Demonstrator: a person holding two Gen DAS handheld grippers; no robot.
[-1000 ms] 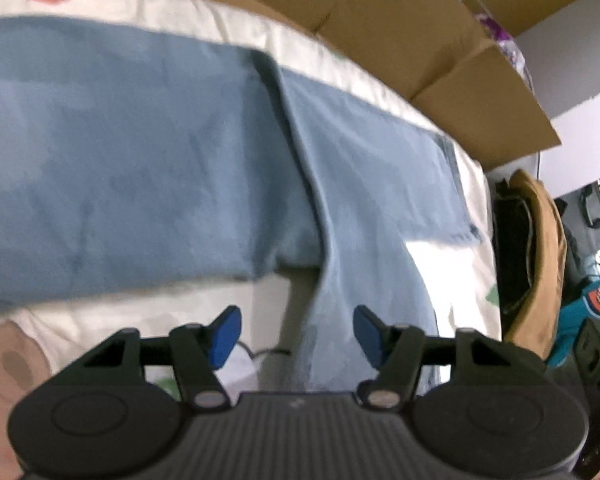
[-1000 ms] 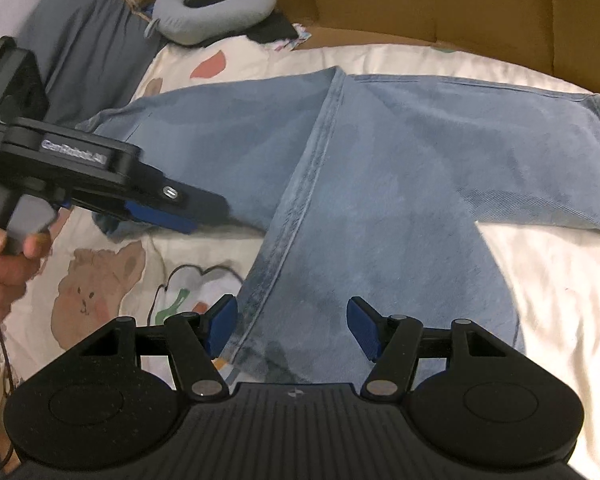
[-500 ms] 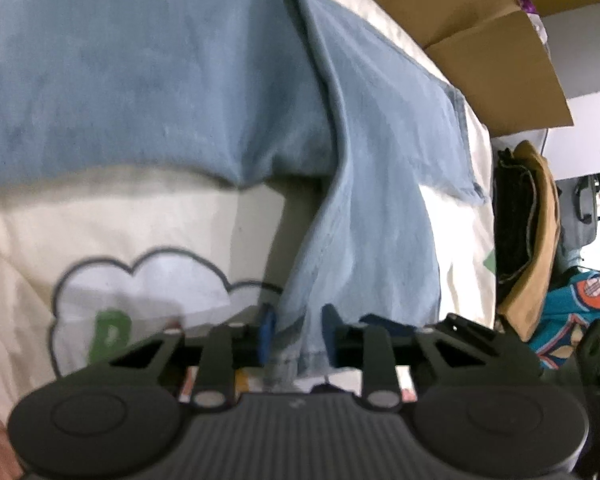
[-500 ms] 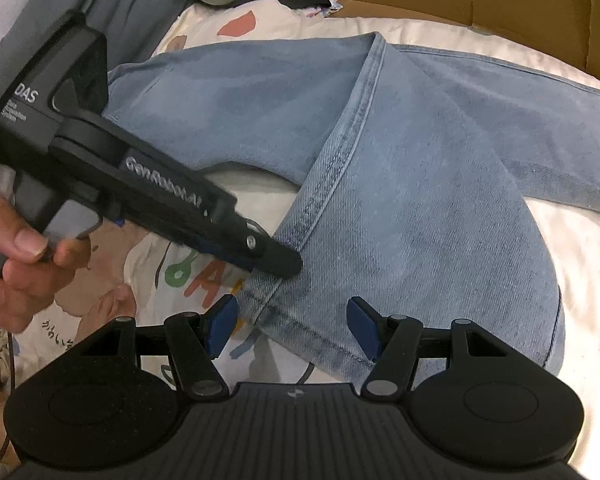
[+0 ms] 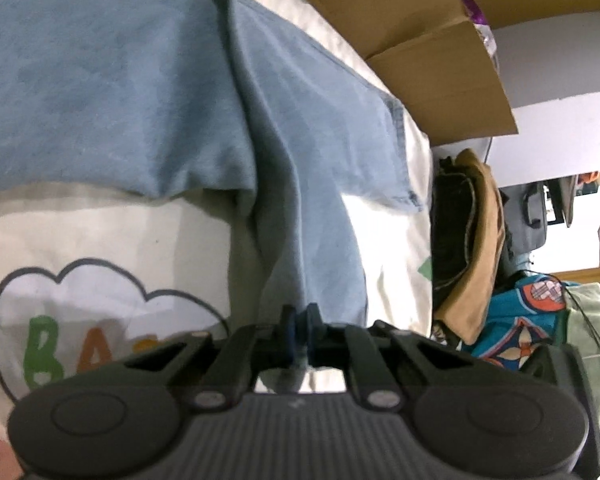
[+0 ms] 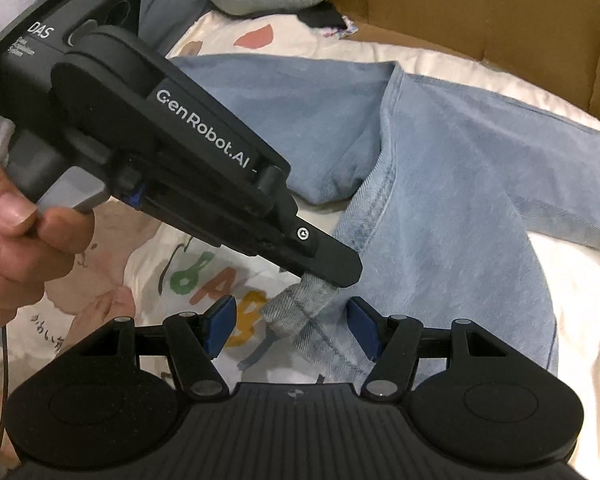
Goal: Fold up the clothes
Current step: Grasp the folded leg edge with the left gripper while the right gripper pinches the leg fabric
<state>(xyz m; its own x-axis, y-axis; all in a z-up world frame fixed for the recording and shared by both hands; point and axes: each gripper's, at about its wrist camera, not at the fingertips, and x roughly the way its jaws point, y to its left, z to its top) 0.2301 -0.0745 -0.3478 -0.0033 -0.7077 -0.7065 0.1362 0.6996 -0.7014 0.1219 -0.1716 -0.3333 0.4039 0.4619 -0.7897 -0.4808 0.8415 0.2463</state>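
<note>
The jeans (image 6: 440, 184) lie spread on a bed sheet (image 6: 572, 300) printed with cartoon clouds and coloured letters, one leg running toward 12 o'clock and the other toward 3 in the right wrist view. The left gripper (image 6: 332, 276) is pinched tight on the hem of the near leg at about 6 o'clock, bunching it up. The right gripper (image 6: 290, 326) stands wide, its pads either side of that hem, not touching it. A hand (image 6: 16, 236) holds the left gripper's handle. Cardboard boxes (image 5: 432, 52) stand beyond the bed at 1 o'clock.
</note>
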